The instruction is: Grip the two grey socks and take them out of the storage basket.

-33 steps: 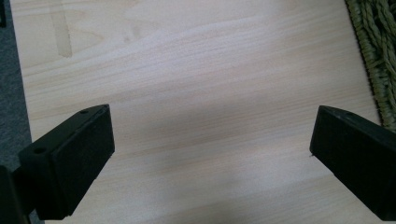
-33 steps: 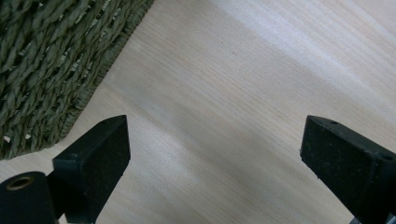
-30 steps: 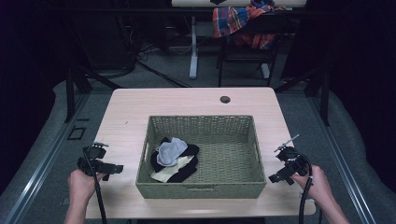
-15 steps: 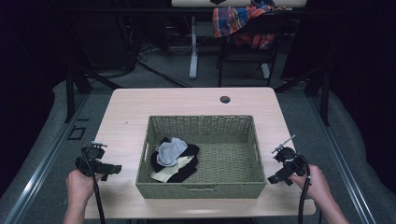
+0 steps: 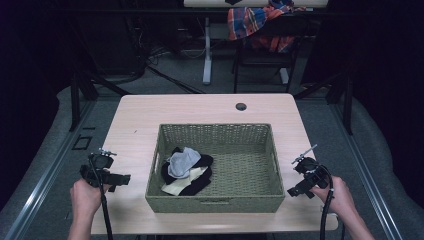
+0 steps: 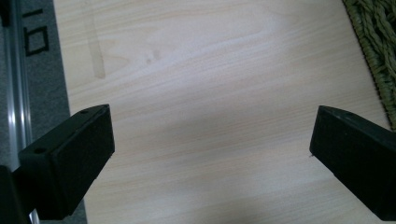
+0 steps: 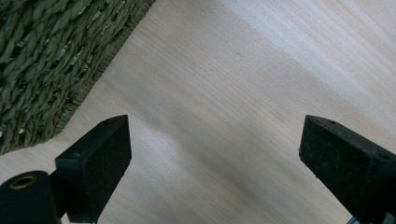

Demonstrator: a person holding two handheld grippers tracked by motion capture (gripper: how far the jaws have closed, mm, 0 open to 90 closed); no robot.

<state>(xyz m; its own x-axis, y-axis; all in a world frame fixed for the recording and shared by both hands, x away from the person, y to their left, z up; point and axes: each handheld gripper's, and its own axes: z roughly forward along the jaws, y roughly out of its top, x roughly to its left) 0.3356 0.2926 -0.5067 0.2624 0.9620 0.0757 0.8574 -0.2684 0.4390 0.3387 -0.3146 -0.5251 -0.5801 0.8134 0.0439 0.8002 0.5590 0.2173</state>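
A green woven basket (image 5: 250, 197) stands in the middle of the light wooden table (image 5: 200, 110). Inside it, at the left, lies a heap of socks (image 5: 186, 171), grey, black and cream. My left gripper (image 5: 125, 178) hovers over the table's front left, left of the basket, jaws wide apart with nothing between them (image 6: 212, 154). My right gripper (image 5: 296, 191) is held at the front right, beside the basket's right wall (image 7: 42, 60), also open and empty (image 7: 215, 158).
A small dark round hole (image 5: 241, 106) sits near the table's far edge. Behind the table stand a chair draped with plaid cloth (image 5: 260, 22) and table legs. A metal rail (image 6: 16, 93) runs along the floor at the left.
Both grippers have drifted slightly toward the table's front edge. The basket and socks have not moved.
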